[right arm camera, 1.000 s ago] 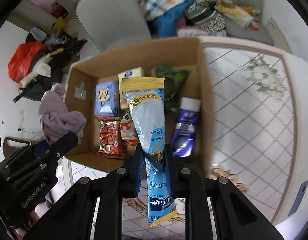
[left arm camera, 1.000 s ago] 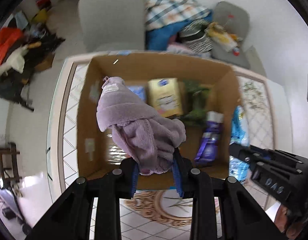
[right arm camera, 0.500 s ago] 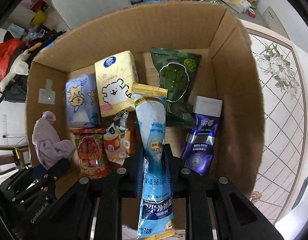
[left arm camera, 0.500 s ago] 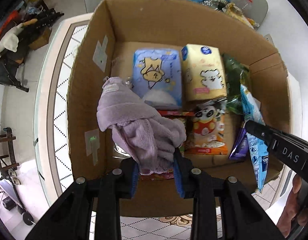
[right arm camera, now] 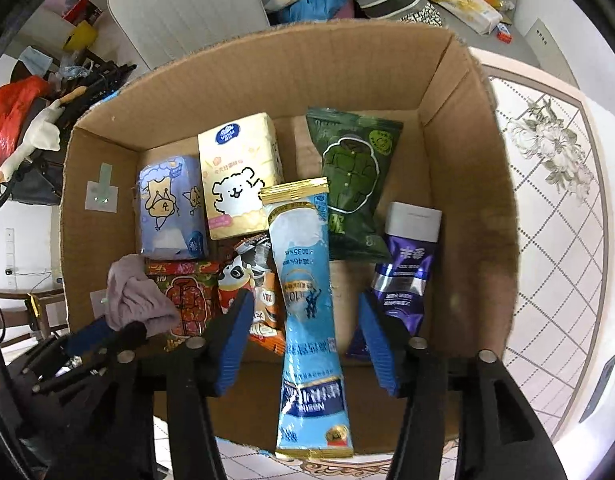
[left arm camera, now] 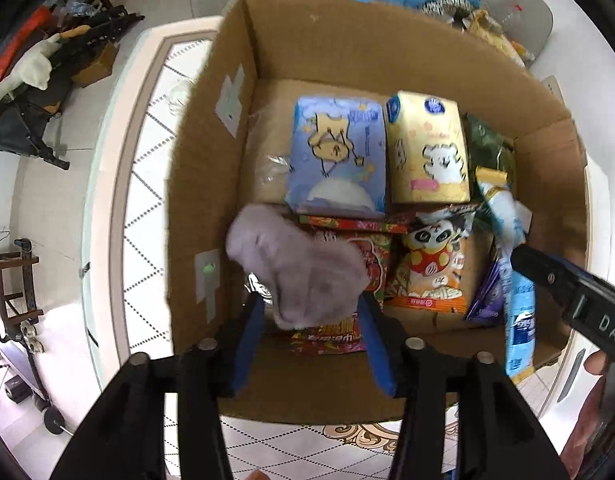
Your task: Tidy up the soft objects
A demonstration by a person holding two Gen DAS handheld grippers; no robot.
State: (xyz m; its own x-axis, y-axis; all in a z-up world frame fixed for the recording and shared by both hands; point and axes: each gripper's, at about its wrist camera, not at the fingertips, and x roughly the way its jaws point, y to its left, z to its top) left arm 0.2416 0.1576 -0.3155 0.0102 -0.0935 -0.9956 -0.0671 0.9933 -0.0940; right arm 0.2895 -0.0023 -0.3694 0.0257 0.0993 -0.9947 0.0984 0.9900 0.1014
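Observation:
An open cardboard box (left arm camera: 347,40) (right arm camera: 467,128) holds several soft packs. My left gripper (left arm camera: 311,308) is open above the box's front left; the lilac cloth (left arm camera: 299,268) is loose between its fingers, blurred, over a red snack bag (left arm camera: 367,248). It also shows in the right wrist view (right arm camera: 135,300). My right gripper (right arm camera: 303,312) is open; the long blue sachet (right arm camera: 307,312) stands loose between its spread fingers, its lower end over the box's front wall. The sachet also shows in the left wrist view (left arm camera: 515,312).
In the box lie a blue tissue pack (right arm camera: 167,208), a yellow tissue pack (right arm camera: 239,176), a green bag (right arm camera: 355,184), a purple tube (right arm camera: 403,272) and a panda snack bag (left arm camera: 427,268). The box stands on a tiled table (right arm camera: 555,240). Chairs with clothes stand behind.
Both grippers have opened. The lilac cloth has slipped down out of the left fingers' hold; the blue sachet is released between the right fingers. Both grippers moved in over the box.

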